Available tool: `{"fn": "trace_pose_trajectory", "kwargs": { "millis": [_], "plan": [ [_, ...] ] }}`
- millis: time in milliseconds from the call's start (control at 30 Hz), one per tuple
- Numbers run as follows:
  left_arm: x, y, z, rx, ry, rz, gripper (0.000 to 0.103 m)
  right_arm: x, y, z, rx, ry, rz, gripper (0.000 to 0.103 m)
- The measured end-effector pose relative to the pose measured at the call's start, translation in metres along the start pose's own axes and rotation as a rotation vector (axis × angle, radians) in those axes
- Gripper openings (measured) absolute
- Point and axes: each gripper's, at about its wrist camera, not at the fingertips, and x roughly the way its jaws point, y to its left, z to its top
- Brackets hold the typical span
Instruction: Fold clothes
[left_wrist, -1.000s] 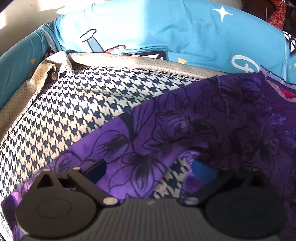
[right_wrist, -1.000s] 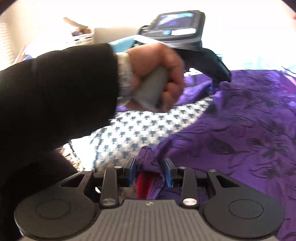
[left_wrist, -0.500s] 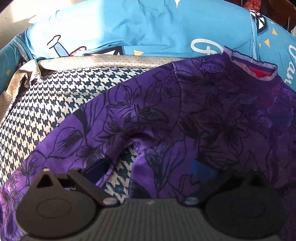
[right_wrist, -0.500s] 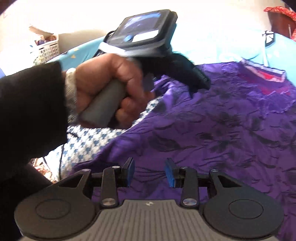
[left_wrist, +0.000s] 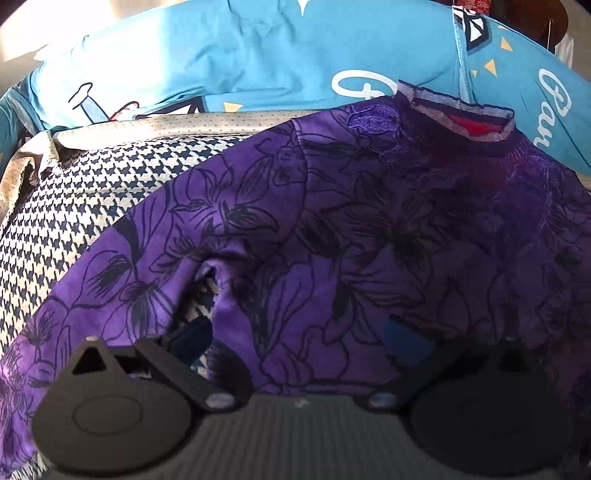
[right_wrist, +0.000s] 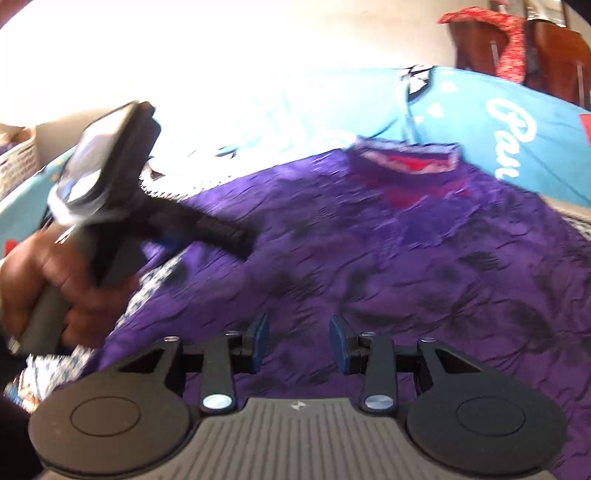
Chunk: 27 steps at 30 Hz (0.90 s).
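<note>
Looking along the left gripper (left_wrist: 295, 338), its blue pads stand spread wide with the purple floral garment (left_wrist: 369, 229) draped between them, unpinched; houndstooth cloth (left_wrist: 92, 206) lies at nine o'clock, teal sheet (left_wrist: 258, 55) at twelve. From the right gripper (right_wrist: 297, 341), pads part-spread, empty above the garment; the person's hand (right_wrist: 66, 280) sits at nine o'clock.

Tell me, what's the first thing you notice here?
The big purple flowery top spread across the middle, its red-lined collar at the far end. Behind it lies a bright blue sheet with cartoon pictures, and a checked cloth peeks out on the left.
</note>
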Motion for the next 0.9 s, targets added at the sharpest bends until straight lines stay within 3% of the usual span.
{"fn": "trace_pose_trajectory", "kwargs": {
  "millis": [433, 667, 900],
  "plan": [
    [-0.007, -0.030, -0.007, 0.030, -0.007, -0.050, 0.103, 0.024, -0.097, 0.027, 0.114, -0.042, -0.161, 0.037],
    [-0.006, -0.041, -0.011, -0.001, 0.031, -0.097, 0.103, 0.031, -0.133, 0.032, 0.194, -0.055, -0.218, 0.037],
    [-0.018, -0.062, -0.018, 0.033, 0.020, -0.144, 0.103, 0.035, -0.158, 0.039, 0.249, -0.077, -0.277, 0.037]
  ]
}}
